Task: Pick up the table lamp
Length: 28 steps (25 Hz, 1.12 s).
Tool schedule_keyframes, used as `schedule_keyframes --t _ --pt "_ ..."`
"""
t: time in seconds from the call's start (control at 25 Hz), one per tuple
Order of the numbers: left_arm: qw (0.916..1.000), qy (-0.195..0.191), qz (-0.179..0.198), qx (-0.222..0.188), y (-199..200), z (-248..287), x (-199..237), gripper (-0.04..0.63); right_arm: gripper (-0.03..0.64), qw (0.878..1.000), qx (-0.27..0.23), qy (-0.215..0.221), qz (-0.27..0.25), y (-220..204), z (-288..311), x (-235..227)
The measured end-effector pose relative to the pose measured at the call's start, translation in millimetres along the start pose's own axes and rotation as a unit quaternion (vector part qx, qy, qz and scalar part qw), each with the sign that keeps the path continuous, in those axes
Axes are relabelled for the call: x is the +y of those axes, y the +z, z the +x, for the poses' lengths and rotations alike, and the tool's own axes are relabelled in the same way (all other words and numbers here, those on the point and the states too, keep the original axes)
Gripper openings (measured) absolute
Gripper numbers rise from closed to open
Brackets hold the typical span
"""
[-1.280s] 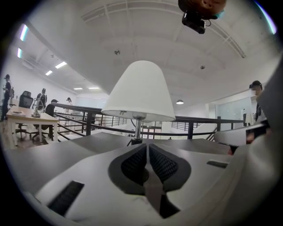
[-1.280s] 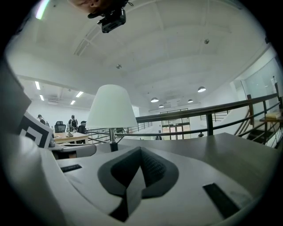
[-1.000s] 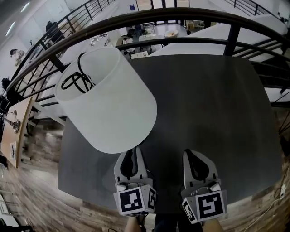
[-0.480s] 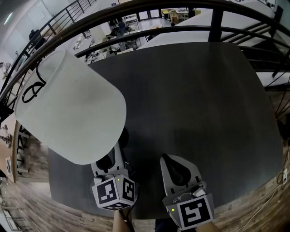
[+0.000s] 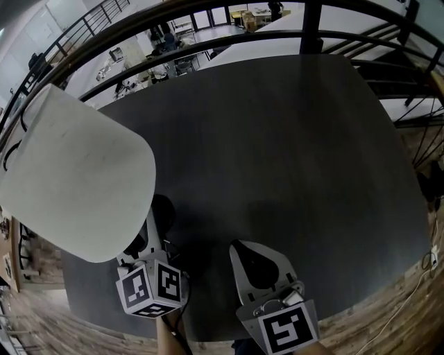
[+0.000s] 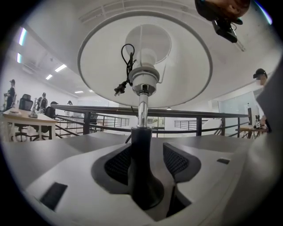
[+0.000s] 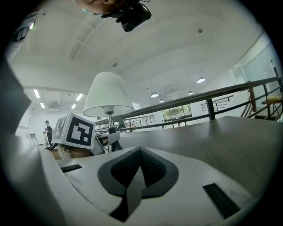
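The table lamp stands at the near left of the dark table [image 5: 291,159]. Its white shade [image 5: 69,187] hides most of its black base [image 5: 164,208]. In the left gripper view its black stem [image 6: 140,150] and chrome pole rise between the jaws, with a plug and cord [image 6: 126,66] hanging inside the shade [image 6: 177,70]. My left gripper [image 5: 154,225] has just been opening: the stem is between the pads, with a gap on the right side. My right gripper [image 5: 241,245] is shut and empty beside it, and sees the lamp shade [image 7: 108,95] to its left.
A dark metal railing [image 5: 208,14] curves round the table's far side, with a lower floor of desks and people beyond. The table's near edge runs just under both grippers, and wooden flooring [image 5: 388,305] shows below it.
The lamp and my left gripper have shifted left and nearer in the head view. The right gripper has also slid left and nearer.
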<state>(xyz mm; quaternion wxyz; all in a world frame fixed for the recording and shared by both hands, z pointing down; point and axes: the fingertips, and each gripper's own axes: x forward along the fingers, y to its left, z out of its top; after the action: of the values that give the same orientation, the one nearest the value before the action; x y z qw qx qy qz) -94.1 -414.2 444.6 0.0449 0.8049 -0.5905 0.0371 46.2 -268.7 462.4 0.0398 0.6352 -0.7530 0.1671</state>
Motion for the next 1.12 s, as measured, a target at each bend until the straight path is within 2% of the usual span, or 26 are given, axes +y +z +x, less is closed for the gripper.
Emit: schedule_keyframes --t 0.16,0.44,0.6,0.68,0.8,0.88,1.0,1.12 --pt "0.9999 -0.001 0.013 0.008 -3 6 1 0.233 0.008 1.000 0.003 -0.004 0.004 -4 0 -6" --pt "0.9999 0.000 0.007 0.016 -8 19 10 0.233 0.008 1.000 0.002 -0.006 0.004 -7 10 -13" --pt "0.9996 -0.005 0.018 0.020 -9 25 7 0.232 0.007 1.000 0.003 -0.006 0.002 -8 15 -17" --pt "0.9995 -0.005 0.020 0.024 -9 29 6 0.223 0.008 1.000 0.002 -0.005 0.003 -6 18 -17" --pt "0.9993 0.007 0.004 0.037 -10 35 11 0.175 0.008 1.000 0.001 -0.003 0.001 -4 20 -17" --pt "0.9988 0.017 0.005 0.044 -12 35 16 0.172 0.008 1.000 0.001 -0.004 0.002 -4 20 -17" --pt "0.9987 0.014 0.025 0.041 -12 36 12 0.179 0.007 1.000 0.000 -0.006 0.003 -3 21 -19" --pt "0.9992 0.009 0.023 0.032 -10 36 12 0.178 0.008 1.000 -0.003 -0.006 0.002 -2 22 -18"
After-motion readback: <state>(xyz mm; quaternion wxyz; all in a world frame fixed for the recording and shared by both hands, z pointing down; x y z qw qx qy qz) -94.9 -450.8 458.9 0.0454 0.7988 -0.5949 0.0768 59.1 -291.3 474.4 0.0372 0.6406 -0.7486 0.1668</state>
